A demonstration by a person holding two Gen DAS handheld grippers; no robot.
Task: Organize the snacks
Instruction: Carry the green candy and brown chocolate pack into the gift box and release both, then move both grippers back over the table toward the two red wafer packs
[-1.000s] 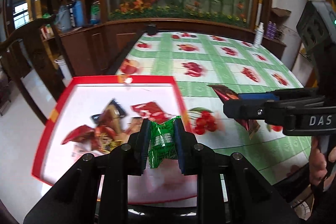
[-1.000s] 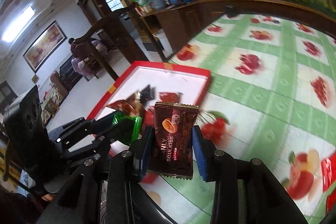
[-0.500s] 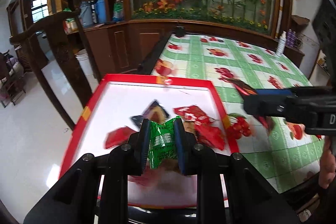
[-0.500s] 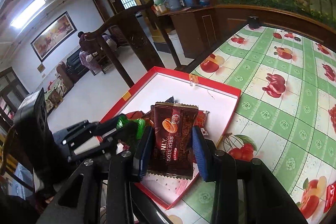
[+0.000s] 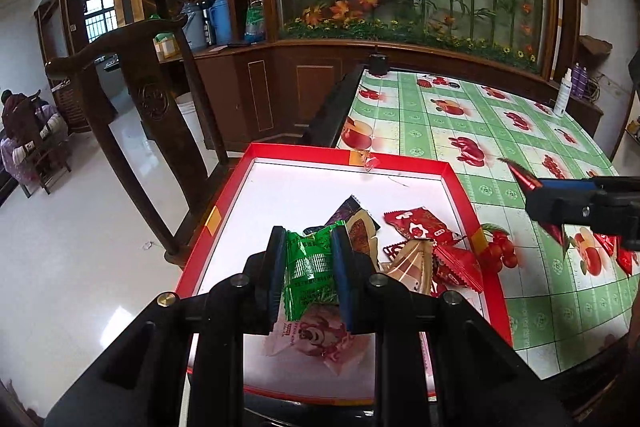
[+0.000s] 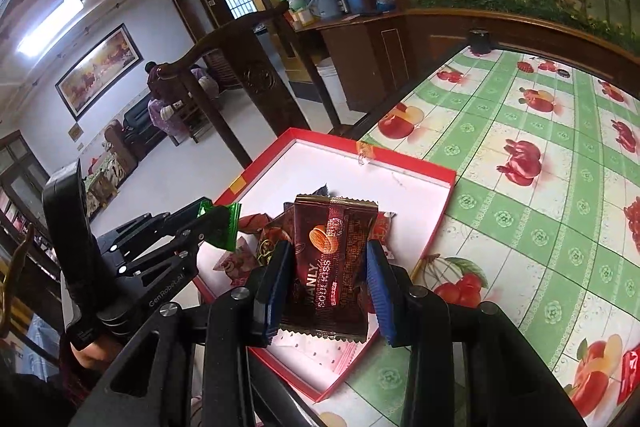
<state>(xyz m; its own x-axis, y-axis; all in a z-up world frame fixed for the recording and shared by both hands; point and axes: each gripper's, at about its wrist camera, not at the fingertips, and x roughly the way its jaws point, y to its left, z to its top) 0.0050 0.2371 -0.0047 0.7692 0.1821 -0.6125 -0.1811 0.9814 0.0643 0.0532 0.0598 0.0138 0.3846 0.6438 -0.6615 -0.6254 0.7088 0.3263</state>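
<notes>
Your left claw [image 5: 308, 267] pinches a crinkled green foil snack packet [image 5: 310, 269] above the near half of the shallow red-rimmed white box [image 5: 460, 187]; your right claw [image 6: 330, 287] clamps a dark brown almond-print wrapper [image 6: 332, 259] over that box's right side; beyond, loose red and brown wrappers [image 5: 416, 229] lie inside, near the table's [image 5: 520, 139] left edge.
</notes>
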